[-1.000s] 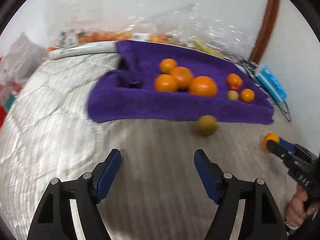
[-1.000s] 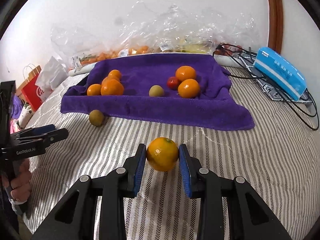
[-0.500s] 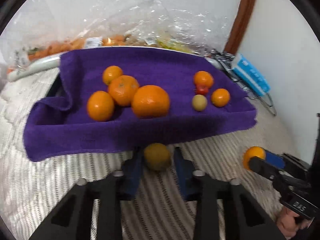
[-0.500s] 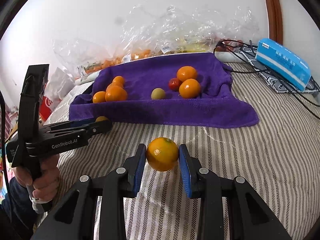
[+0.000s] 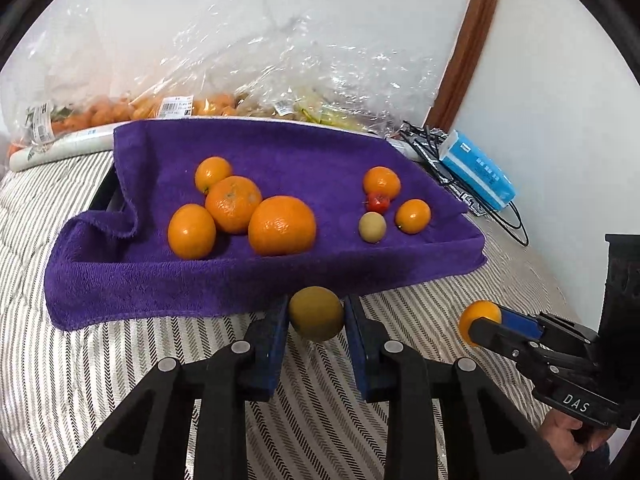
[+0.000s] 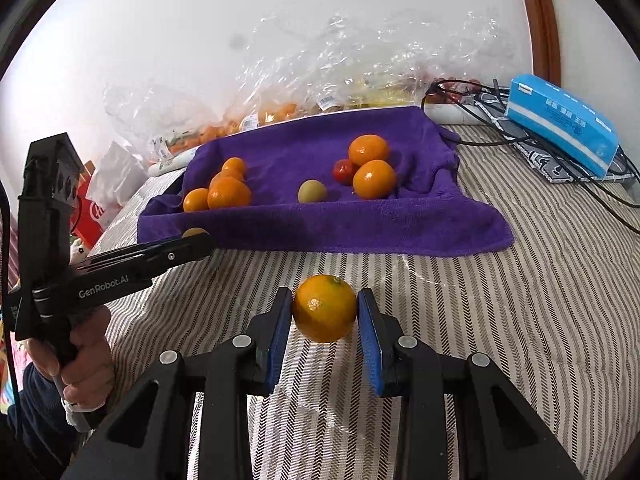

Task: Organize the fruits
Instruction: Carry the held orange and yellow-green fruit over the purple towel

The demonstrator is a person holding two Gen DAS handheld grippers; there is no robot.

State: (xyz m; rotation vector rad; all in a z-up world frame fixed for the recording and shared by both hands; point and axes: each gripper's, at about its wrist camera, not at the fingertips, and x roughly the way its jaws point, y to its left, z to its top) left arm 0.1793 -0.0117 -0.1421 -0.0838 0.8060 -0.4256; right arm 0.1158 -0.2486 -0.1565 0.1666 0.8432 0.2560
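The left tongs (image 5: 316,312) are closed on a yellow-green fruit (image 5: 316,314); both blue pads press its sides, and it sits at the very tips. The right tongs (image 6: 325,310) grip an orange (image 6: 325,308) in the same way, between the pad tips. In the left wrist view the right tongs appear at 3 o'clock of the left ones, near but apart.

Both tongs are over a striped bed (image 5: 80,360). Just at 12 o'clock of the yellow-green fruit lies the near edge of a purple towel (image 5: 160,288), spread on the bed. On the towel there are two groups. At 11 o'clock four oranges (image 5: 232,204) touch each other. At 1 o'clock are two small oranges (image 5: 382,182), a small red fruit (image 5: 378,202) and a small green fruit (image 5: 372,227), close together.

Behind the towel, clear plastic bags (image 5: 240,80) with more fruit lean on the wall. At 2 o'clock a blue box (image 5: 476,170) rests on black cables (image 5: 424,140).
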